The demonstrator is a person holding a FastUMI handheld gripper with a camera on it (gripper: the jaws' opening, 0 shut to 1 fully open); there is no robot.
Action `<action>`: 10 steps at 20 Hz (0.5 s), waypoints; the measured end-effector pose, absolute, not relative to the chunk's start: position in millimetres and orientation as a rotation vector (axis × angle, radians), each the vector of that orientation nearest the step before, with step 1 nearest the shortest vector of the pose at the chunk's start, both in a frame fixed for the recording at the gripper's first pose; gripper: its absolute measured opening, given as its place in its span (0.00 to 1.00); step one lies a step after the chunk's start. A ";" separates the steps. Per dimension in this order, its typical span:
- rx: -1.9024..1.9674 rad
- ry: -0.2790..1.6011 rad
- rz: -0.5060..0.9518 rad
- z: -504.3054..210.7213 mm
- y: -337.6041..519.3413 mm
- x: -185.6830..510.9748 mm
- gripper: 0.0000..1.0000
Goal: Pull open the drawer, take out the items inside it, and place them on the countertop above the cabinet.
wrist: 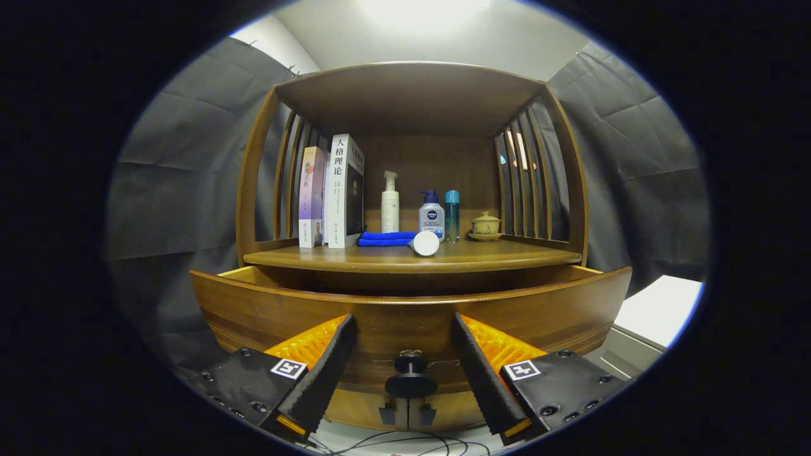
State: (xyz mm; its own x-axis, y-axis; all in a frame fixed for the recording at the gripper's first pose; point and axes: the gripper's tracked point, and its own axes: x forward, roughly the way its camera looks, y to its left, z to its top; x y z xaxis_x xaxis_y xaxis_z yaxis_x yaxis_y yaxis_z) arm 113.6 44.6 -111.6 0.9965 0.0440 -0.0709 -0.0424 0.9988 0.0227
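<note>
Gripper view faces a wooden cabinet (412, 190) head-on, with its drawer (405, 316) pulled out toward the camera. The drawer's curved front panel lies just ahead of the fingers, and its dark round knob (410, 375) sits between them, touching neither. The gripper (405, 373) has its 2 fingers set well apart, clamped on nothing. The drawer's inside is hidden behind its front panel, so its contents cannot be told.

The countertop (507, 254) above the drawer carries the following items:
- 2 upright books (332, 193) stand side by side at the left end, against the slatted side.
- A folded blue cloth (386, 239) lies just right of the books, near the front edge.
- A white round-ended object (426, 243) lies on its side at the cloth's right end, touching or just beside it; which one cannot be told.
- A tall white pump bottle (390, 204) stands behind the cloth.
- A shorter white bottle with a dark blue pump (431, 214) stands right of it.
- A slim blue bottle (452, 215) stands just beside that one.
- A small lidded cup on a saucer (486, 226) sits near the right end, apart from the bottles.

Cables (405, 443) lie on the pale floor below the cabinet. A white surface (659, 310) shows to the right of the drawer.
</note>
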 end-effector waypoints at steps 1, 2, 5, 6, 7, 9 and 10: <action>0.016 0.077 0.041 -112.2 43.4 120.1 0.97; 0.016 0.082 0.040 -114.0 42.1 124.2 0.97; 0.029 0.095 0.039 -119.0 36.8 142.4 0.97; 0.022 0.099 0.038 -120.9 34.3 147.4 0.97; 0.012 0.103 0.039 -122.7 33.6 151.6 0.97; -0.016 0.104 0.038 -123.0 33.2 160.5 0.97; -0.030 0.106 0.037 -123.3 32.8 164.6 0.97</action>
